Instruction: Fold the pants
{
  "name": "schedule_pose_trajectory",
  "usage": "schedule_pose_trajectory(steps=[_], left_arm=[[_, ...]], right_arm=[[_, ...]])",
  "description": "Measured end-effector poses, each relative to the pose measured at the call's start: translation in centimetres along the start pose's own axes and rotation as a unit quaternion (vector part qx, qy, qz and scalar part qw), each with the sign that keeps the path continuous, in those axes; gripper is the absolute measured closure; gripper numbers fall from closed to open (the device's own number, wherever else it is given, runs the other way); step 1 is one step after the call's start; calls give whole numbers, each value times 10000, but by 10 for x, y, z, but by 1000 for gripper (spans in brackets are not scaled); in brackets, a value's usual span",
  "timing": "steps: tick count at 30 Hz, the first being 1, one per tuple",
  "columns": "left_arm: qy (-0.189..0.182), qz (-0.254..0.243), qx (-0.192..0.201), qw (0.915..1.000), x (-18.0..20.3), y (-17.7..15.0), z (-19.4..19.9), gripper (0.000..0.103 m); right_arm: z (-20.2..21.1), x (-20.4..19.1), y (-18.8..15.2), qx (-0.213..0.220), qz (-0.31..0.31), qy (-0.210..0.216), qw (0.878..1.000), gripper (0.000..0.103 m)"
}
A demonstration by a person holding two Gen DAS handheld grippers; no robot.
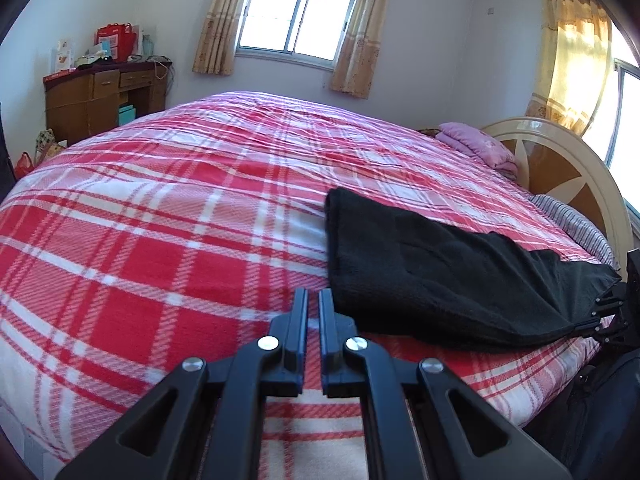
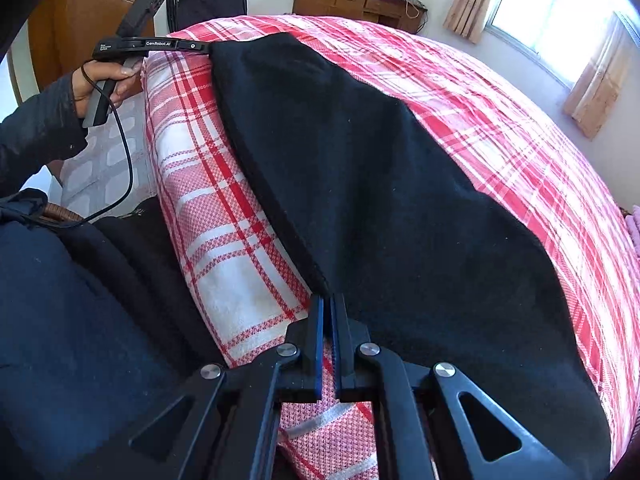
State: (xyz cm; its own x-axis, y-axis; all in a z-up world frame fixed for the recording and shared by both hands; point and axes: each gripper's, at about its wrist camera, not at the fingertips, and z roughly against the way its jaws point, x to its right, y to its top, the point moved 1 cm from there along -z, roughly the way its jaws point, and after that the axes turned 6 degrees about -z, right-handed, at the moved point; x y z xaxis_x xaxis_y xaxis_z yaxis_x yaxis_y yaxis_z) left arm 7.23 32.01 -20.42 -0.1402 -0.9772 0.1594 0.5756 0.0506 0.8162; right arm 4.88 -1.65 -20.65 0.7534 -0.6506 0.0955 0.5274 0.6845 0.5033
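Note:
Black pants (image 1: 440, 272) (image 2: 380, 180) lie folded lengthwise on a red-and-white plaid blanket (image 1: 160, 240) (image 2: 240, 240), along the near side of the bed. My left gripper (image 1: 313, 294) (image 2: 206, 47) is shut, with blanket showing in the slit between its fingers; its right finger sits against the pants' near corner. My right gripper (image 2: 330, 298) (image 1: 600, 316) is at the other end, shut on the pants' near edge, where the cloth draws up toward its tips. A hand (image 2: 120, 80) holds the left gripper's handle.
A round wooden headboard (image 1: 560, 160) and a folded purple cover (image 1: 476, 144) are at the bed's right end. A wooden desk (image 1: 100, 96) (image 2: 356, 0) with boxes stands past the far corner. The person's dark clothing (image 2: 60, 320) fills the space beside the bed edge.

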Motion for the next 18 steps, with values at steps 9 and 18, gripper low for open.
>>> schedule_pose_trajectory(steps=[9, 18], left_arm=[[374, 46, 419, 9984, 1, 21, 28, 98], [-975, -1459, -118, 9844, 151, 45, -16, 98]], right_arm=[[7, 15, -6, -2, -338, 140, 9993, 46], [72, 96, -51, 356, -1678, -764, 9822, 46]])
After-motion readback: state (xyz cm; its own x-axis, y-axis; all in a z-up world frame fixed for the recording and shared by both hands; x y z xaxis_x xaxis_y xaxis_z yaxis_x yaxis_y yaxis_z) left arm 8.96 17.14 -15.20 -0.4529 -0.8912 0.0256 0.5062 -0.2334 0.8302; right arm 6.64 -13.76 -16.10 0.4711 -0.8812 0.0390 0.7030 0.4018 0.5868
